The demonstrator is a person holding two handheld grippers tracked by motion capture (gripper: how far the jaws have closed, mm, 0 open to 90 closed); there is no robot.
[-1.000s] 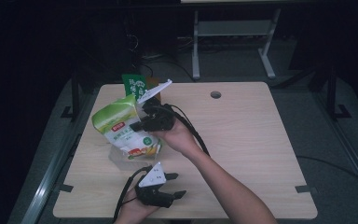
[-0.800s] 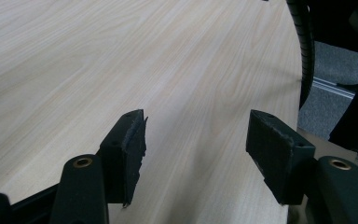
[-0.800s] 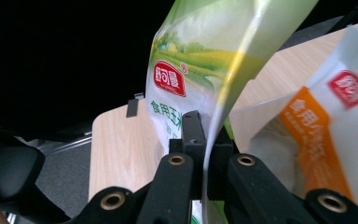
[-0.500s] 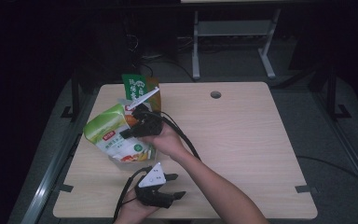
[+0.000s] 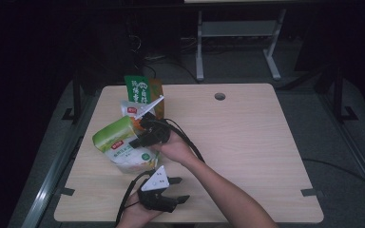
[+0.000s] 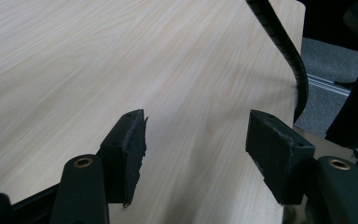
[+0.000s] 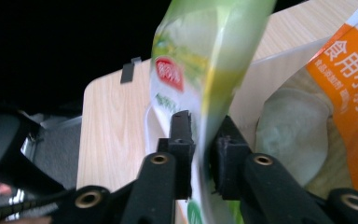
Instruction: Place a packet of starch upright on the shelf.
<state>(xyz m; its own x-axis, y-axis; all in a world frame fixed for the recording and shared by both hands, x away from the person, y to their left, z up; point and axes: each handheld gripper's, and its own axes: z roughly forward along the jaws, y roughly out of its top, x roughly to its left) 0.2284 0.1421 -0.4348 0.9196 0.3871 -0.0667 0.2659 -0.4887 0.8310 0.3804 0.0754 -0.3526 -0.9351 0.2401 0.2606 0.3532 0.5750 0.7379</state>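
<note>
the right gripper (image 5: 140,137) pinches the green bag (image 5: 116,142), lifted just in front of the upright green packet (image 5: 138,89). keep that pinch firm. the left gripper (image 6: 196,140) rests wide, empty.

orange pack (image 7: 349,88): white chinese characters "食用小", rest cut off. green bag (image 7: 200,70): red logo patch, illegible. green carton (image 5: 139,90): white characters, too small to read.
</note>
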